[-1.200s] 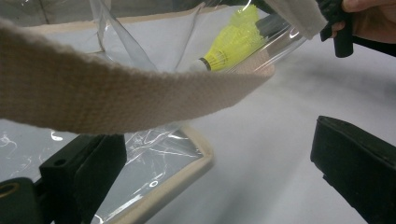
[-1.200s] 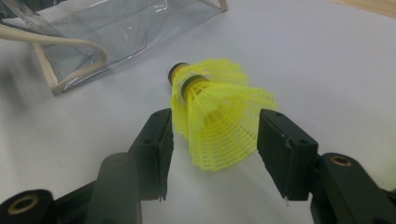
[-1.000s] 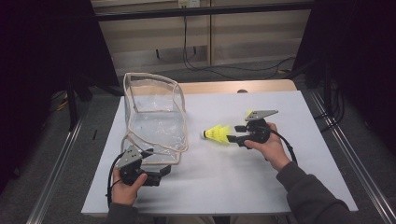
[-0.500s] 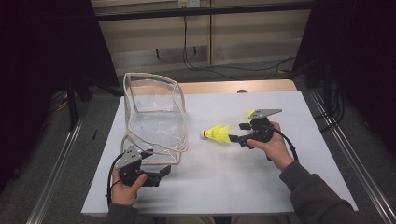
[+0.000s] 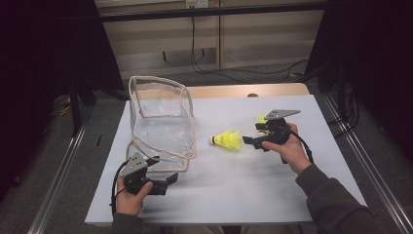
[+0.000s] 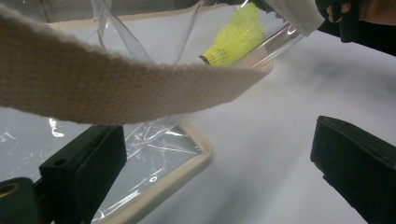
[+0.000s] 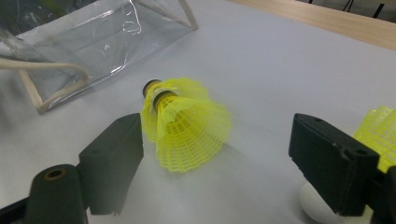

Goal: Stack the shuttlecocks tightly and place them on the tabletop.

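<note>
A yellow shuttlecock (image 5: 228, 140) (image 7: 187, 126) lies on its side on the white mat, its dark cork tip towards the bag. My right gripper (image 5: 246, 141) (image 7: 217, 140) is open around its skirt; the jaws have just been opening and the pads do not press on it. A clear plastic bag (image 5: 163, 126) (image 6: 154, 149) with beige trim stands at the left. My left gripper (image 5: 170, 179) (image 6: 215, 158) is open at the bag's near bottom corner, under a beige strap (image 6: 93, 84). Through the bag, the left gripper view shows the shuttlecock (image 6: 231, 39).
A second yellow shuttlecock (image 5: 262, 119) (image 7: 380, 133) with a white cork lies just behind my right gripper. The white mat (image 5: 234, 195) covers a wooden table (image 5: 272, 90). Metal rails run down both sides, and cables hang at the back.
The right hand has shifted very slightly by the shuttlecock, which stays lying where it was. The left hand and the bag have not moved.
</note>
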A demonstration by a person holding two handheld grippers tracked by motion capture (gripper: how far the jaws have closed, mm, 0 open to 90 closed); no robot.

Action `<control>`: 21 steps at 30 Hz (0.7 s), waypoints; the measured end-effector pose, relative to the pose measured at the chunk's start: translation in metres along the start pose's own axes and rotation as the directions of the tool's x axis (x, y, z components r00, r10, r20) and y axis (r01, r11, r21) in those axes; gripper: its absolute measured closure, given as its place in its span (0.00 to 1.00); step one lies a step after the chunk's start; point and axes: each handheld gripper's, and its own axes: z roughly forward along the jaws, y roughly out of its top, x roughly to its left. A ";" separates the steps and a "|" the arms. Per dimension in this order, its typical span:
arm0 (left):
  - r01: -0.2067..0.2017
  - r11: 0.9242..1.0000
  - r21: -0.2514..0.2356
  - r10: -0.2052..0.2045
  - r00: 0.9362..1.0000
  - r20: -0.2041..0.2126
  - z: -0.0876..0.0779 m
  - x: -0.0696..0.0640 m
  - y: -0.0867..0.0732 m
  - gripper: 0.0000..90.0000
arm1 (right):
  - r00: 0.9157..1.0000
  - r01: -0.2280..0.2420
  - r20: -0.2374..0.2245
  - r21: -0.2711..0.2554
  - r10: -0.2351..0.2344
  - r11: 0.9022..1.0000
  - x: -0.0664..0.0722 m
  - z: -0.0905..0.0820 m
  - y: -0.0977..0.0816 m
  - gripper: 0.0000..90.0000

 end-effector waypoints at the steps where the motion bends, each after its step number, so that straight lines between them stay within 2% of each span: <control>1: 0.001 1.000 0.000 -0.001 1.000 0.000 0.000 0.000 0.000 0.04 | 1.000 -0.003 0.001 0.000 0.003 1.000 -0.001 -0.001 0.001 0.18; 21: 0.001 1.000 -0.004 -0.001 1.000 0.001 0.000 0.000 0.000 0.04 | 0.996 -0.035 0.083 -0.013 0.036 0.999 -0.026 -0.003 0.010 0.14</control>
